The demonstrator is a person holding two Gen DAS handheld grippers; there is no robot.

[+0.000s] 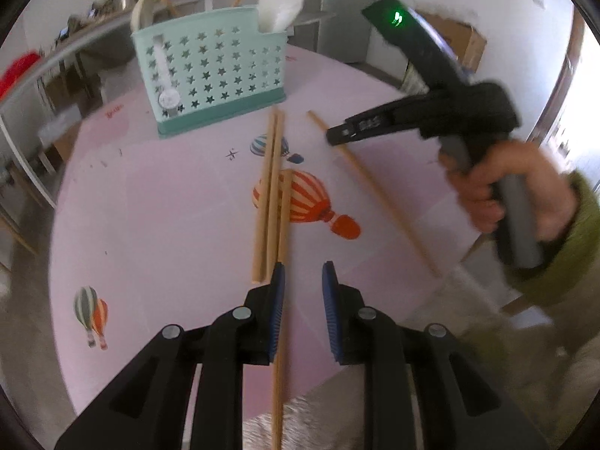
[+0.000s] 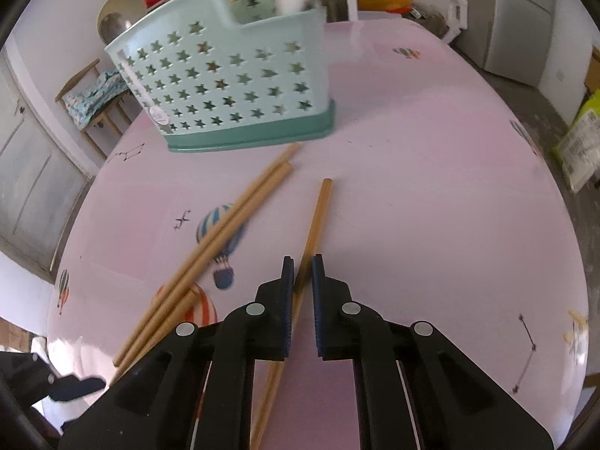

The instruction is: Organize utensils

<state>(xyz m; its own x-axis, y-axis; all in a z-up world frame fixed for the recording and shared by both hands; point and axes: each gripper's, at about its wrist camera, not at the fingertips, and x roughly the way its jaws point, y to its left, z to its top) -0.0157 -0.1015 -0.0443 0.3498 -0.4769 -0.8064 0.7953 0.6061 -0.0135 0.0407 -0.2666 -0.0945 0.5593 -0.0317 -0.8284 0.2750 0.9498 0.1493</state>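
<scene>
Right gripper [image 2: 300, 258] straddles a lone wooden chopstick [image 2: 317, 217], pads not yet pinching; left gripper [image 1: 303, 268] released beside three chopsticks [image 1: 272, 187]. Open pink tablecloth [image 2: 431, 206] right; mint star-punched basket [image 2: 225, 82] ahead.

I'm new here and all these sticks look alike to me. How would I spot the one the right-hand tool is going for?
Find the mint star-holed basket on the pink table. In front of it lie wooden chopsticks: a bunch together on the left, and one chopstick apart on the right. That lone one runs between the right gripper fingers.
</scene>
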